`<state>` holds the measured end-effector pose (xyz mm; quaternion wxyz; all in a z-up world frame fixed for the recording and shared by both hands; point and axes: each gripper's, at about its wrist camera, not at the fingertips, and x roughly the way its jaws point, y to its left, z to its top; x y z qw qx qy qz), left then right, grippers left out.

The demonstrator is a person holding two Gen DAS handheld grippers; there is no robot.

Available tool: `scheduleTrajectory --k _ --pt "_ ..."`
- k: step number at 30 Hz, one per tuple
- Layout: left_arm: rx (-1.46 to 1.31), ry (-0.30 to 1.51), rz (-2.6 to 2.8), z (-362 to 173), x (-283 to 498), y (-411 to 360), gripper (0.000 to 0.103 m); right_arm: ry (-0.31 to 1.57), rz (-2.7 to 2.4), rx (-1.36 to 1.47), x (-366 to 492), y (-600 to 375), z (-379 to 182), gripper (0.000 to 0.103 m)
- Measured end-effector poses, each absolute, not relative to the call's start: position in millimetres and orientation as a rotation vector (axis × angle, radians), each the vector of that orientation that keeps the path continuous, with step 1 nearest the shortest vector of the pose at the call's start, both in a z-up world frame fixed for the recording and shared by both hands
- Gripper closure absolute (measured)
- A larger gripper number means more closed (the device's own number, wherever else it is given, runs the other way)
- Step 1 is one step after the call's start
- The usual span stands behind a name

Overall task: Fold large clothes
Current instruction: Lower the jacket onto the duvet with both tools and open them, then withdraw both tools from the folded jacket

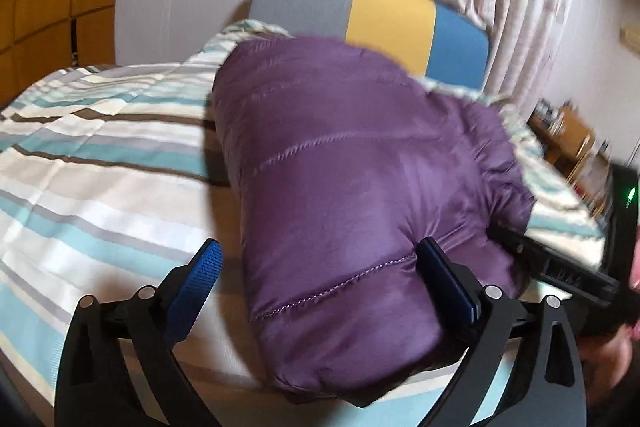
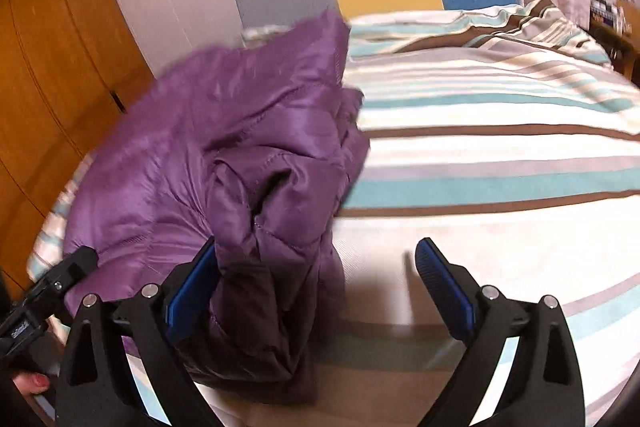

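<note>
A purple puffer jacket lies folded into a bundle on a striped bed. The left gripper and right gripper gape wide at its near end, gripping nothing. The fold looks finished; next comes tidying or lifting away.

The purple jacket hid part of the striped bedcover and the lower headboard. Furniture at the right edge was blurred beyond telling. A hand showed only as a cut-off fingertip.
</note>
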<state>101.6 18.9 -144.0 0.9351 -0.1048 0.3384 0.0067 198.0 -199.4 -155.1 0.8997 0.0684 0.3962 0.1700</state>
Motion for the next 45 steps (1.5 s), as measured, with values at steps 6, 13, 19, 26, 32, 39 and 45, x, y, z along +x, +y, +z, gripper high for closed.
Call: scheduleTrajectory --k 6,13,19,26,32,39,45 --pt "-0.286 0.766 -0.012 -165.5 115.5 31.8 0.003 0.866 0.306 0.062 208.0 -180.5 -170.5 0.005" --pt "-0.322 0.74 -0.002 -163.0 105.9 34.7 0.003 0.814 0.277 0.013 189.0 -175.1 -164.1 0.003" --pt "-0.397 0.706 0.032 -158.5 85.4 31.4 0.003 0.761 0.258 -0.032 155.6 -165.2 -148.9 0.003" --pt "-0.269 0.683 0.074 -153.5 78.6 17.4 0.003 0.746 0.234 -0.054 130.6 -163.5 -144.1 0.002" --pt "-0.209 0.708 0.104 -157.5 82.4 10.6 0.003 0.796 0.245 -0.06 137.2 -162.1 -155.8 0.002" --pt "-0.214 0.63 0.163 -148.3 57.5 4.3 0.003 0.777 0.278 0.025 127.3 -178.1 -149.9 0.002" --pt "-0.086 0.596 0.167 -136.0 41.1 -14.0 0.003 0.755 0.326 0.065 101.1 -188.1 -140.8 0.002"
